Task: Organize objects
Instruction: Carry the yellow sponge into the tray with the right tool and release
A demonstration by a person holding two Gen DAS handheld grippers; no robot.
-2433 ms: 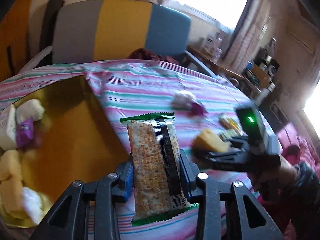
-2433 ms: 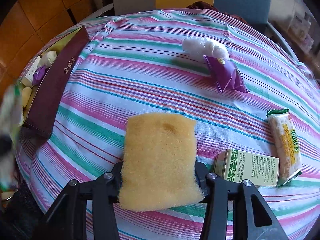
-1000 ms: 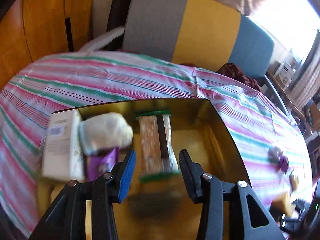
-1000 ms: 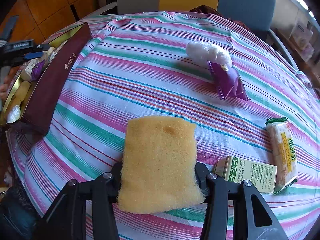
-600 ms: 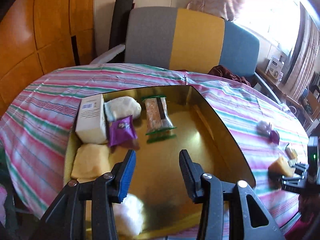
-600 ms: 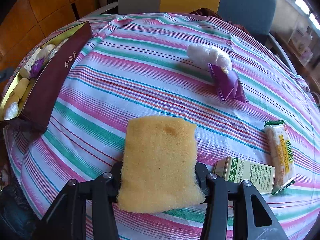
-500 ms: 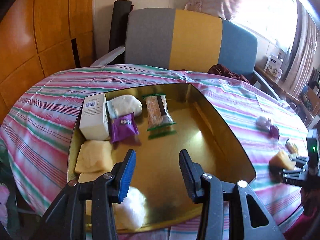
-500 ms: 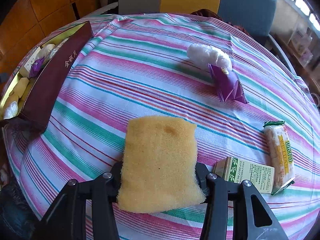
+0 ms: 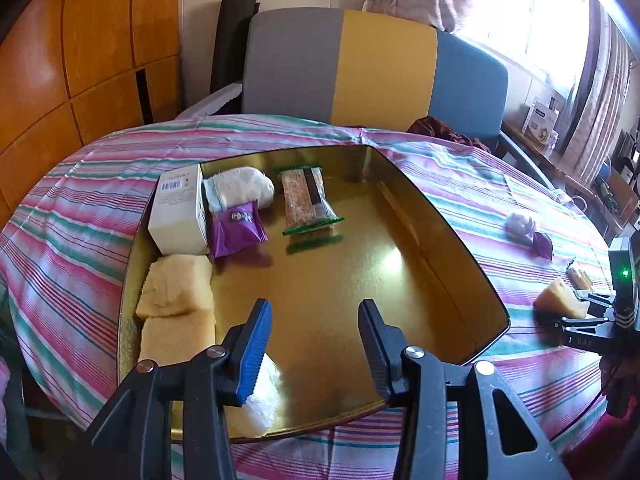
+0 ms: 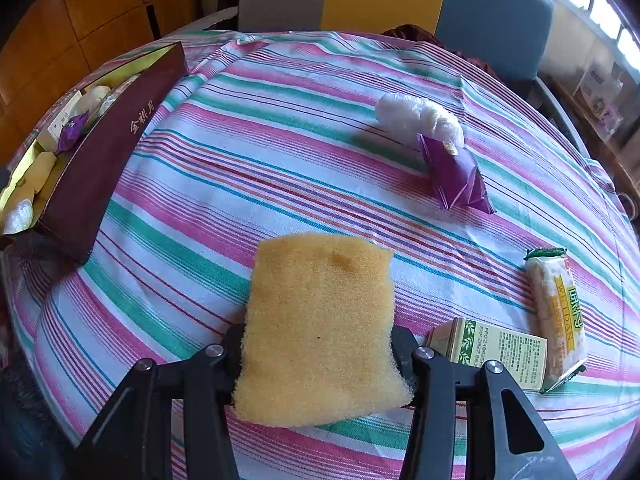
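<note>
My left gripper point(image 9: 314, 346) is open and empty, held above the near end of the gold-lined box point(image 9: 440, 240). In the box lie a cracker packet point(image 9: 307, 201), a white carton point(image 9: 179, 213), a purple packet point(image 9: 236, 229), a white bundle point(image 9: 240, 188), two yellow sponges point(image 9: 176, 308) and a clear wrapped lump point(image 9: 260, 400). My right gripper point(image 10: 318, 344) is shut on a yellow sponge point(image 10: 320, 320) above the striped tablecloth; it also shows far right in the left wrist view point(image 9: 592, 320). The box shows in the right wrist view point(image 10: 108, 152) at far left.
On the cloth lie a white wrapped bundle point(image 10: 418, 118), a purple packet point(image 10: 456, 178), a green-printed carton point(image 10: 496, 350) and a cracker packet point(image 10: 556, 312). A grey, yellow and blue chair back point(image 9: 372, 68) stands behind the table. Wooden panels point(image 9: 80, 52) are at left.
My left gripper carried the cracker packet to the box, let it go there and pulled back and up, now open. My right gripper kept holding the sponge, nearly still.
</note>
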